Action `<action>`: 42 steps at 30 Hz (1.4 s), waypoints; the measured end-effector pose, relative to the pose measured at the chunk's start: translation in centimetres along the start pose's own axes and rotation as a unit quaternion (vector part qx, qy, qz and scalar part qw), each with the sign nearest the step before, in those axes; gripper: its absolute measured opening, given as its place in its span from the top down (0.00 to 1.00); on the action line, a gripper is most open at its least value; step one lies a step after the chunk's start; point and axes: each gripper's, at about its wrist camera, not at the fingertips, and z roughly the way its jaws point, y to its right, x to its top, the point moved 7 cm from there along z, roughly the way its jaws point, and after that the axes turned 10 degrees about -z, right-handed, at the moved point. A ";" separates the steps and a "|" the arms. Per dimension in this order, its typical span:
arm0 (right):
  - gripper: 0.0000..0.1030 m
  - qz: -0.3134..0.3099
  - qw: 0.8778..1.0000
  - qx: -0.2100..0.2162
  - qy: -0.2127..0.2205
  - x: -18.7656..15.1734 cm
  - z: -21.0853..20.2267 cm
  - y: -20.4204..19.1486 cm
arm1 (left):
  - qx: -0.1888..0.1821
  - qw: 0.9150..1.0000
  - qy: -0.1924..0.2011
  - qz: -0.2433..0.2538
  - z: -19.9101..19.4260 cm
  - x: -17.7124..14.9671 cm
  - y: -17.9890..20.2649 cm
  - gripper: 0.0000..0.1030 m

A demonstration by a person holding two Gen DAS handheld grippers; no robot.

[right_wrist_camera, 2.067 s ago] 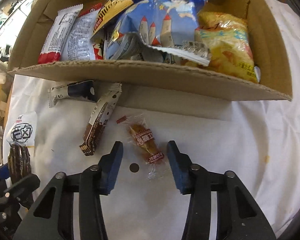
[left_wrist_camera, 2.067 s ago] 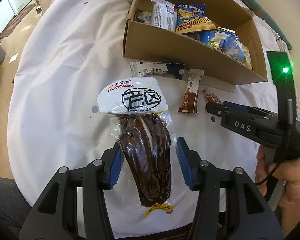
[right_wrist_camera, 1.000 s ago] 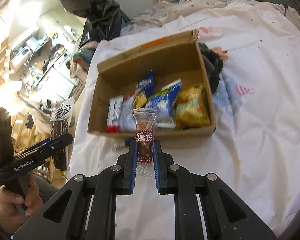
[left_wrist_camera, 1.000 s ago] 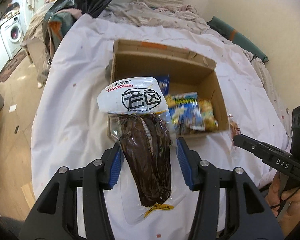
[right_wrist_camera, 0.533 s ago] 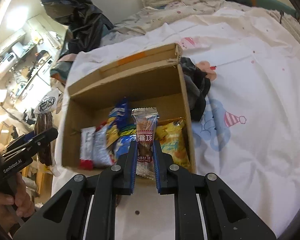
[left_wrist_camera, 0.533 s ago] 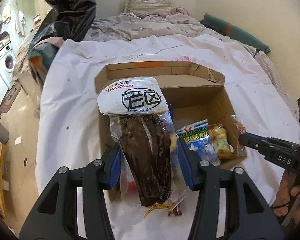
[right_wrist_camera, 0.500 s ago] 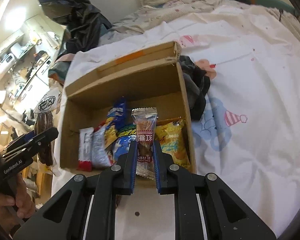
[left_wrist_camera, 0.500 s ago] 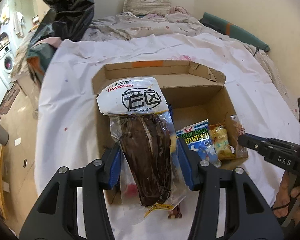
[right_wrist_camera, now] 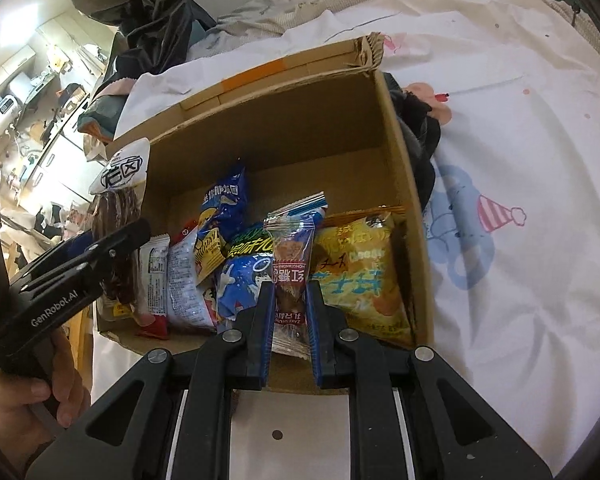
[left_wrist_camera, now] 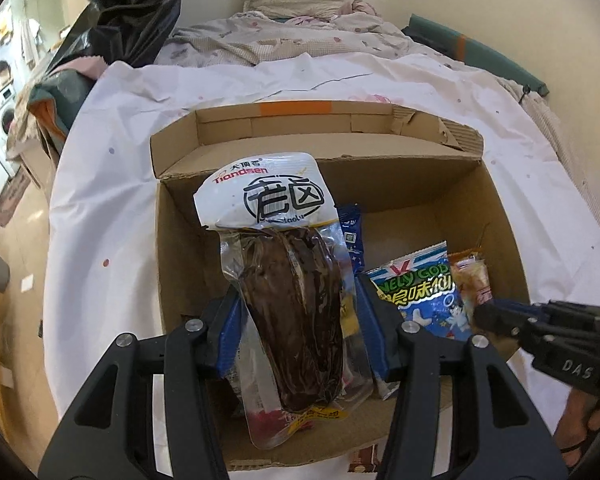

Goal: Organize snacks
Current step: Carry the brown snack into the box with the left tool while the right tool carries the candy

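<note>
My left gripper (left_wrist_camera: pixel 298 308) is shut on a clear vacuum pack of dark brown meat (left_wrist_camera: pixel 296 304) with a white printed header, held over the left half of an open cardboard box (left_wrist_camera: pixel 340 152). In the right wrist view that same pack (right_wrist_camera: pixel 118 216) hangs at the box's left wall. My right gripper (right_wrist_camera: pixel 290 300) is shut on a small clear-wrapped red snack (right_wrist_camera: pixel 291 268), held over the box's (right_wrist_camera: pixel 396 128) near middle. Inside lie a blue bag (right_wrist_camera: pixel 240 276), a yellow chips bag (right_wrist_camera: pixel 360 276) and several other packets.
The box sits on a white patterned sheet (right_wrist_camera: pixel 520 160) over a table. A dark cloth bundle (right_wrist_camera: pixel 418 136) lies against the box's right outer wall. Black plastic bags (left_wrist_camera: pixel 132 12) and crumpled bedding (left_wrist_camera: pixel 300 36) sit behind. A person's hand (right_wrist_camera: pixel 24 412) grips the left tool.
Both grippers have come closer to the box and lower, each keeping its packet. The box now fills more of both views, and the packets hang over its inside.
</note>
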 end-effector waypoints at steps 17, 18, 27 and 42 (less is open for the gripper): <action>0.81 0.037 0.999 0.005 -0.017 -0.5 0.7 1.2 | -0.003 1.000 -0.018 -0.005 0.4 -0.6 0.3 0.44; 0.81 0.037 0.999 0.006 -0.017 -0.4 0.7 1.2 | 0.003 1.000 -0.018 -0.005 0.4 -0.6 0.2 0.43; 0.39 0.044 0.999 0.000 -0.021 -0.4 0.6 1.5 | 0.033 0.999 0.005 0.025 -0.5 -0.6 0.7 0.14; 0.35 0.039 0.999 -0.012 -0.005 -0.2 -1.1 1.2 | 0.049 0.999 0.023 -0.006 -3.0 -1.6 -0.8 0.13</action>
